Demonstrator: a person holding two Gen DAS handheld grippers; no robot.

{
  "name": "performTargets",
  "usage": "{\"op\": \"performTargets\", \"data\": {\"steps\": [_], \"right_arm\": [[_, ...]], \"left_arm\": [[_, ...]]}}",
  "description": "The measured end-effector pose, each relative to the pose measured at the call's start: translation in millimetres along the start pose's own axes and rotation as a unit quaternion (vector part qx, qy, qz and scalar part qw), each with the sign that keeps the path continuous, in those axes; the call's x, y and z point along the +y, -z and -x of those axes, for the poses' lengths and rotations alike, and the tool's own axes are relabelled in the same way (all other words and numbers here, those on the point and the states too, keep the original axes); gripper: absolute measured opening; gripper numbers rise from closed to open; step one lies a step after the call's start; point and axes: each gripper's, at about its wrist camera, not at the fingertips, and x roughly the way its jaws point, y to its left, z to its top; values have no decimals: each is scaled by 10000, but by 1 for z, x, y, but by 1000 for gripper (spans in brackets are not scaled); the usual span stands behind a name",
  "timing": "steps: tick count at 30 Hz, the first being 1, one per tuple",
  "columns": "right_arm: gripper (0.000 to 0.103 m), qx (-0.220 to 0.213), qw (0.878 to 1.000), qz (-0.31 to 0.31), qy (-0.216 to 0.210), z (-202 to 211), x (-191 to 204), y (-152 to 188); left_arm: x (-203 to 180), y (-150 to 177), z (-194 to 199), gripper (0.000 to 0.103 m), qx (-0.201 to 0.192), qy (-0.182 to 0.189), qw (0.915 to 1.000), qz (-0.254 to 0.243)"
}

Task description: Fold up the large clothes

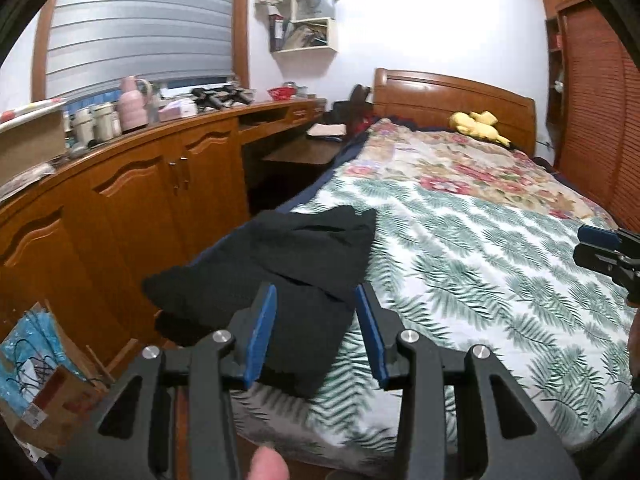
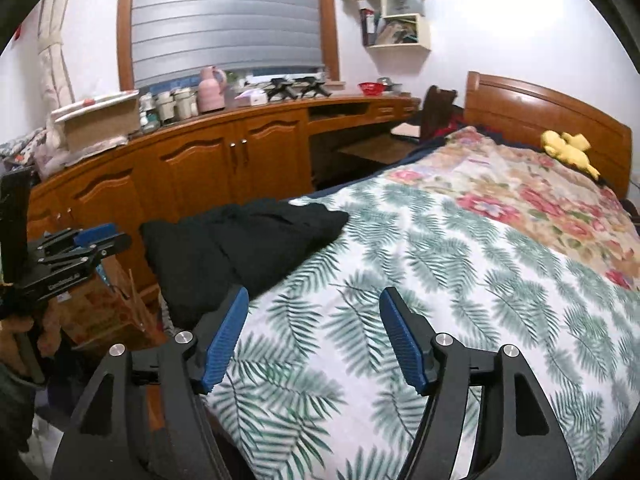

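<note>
One black garment (image 1: 280, 276) lay folded into a thick, uneven bundle on the bed (image 1: 480, 264), at the bed's edge nearest the cabinet (image 1: 132, 200), with one corner hanging slightly over that edge. Two grippers were in view. The left gripper (image 1: 316, 330) hovered over the garment with its jaws apart and nothing between them, its blue pads (image 1: 262, 336) clear of the cloth. The right gripper (image 2: 314, 340) stood over the bed's leaf-print cover, beside the garment, jaws wide apart and empty. One yellow plush toy (image 1: 478, 124) lay at the bed's headboard (image 1: 452, 96). On the tabletop (image 2: 280, 102) beside the bed stood one pink jug (image 2: 211, 90) and one red bowl (image 2: 372, 88); the bowl's contents could not be made out. One wall shelf (image 1: 308, 20) above the bed's head held books and papers.
</note>
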Motion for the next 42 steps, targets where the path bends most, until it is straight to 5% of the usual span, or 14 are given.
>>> {"op": "performTargets", "data": {"steps": [13, 27, 42], "right_arm": [[75, -198, 9946, -597, 831, 85, -49, 66], [75, -268, 9676, -1392, 2089, 190, -95, 151], [75, -958, 9410, -1669, 2782, 287, -97, 157]], "left_arm": [[-121, 18, 4, 40, 170, 904, 9945, -501], [-255, 56, 39, 40, 312, 1885, 9749, -1140], [-305, 19, 115, 40, -318, 2451, 9616, -1194]]}}
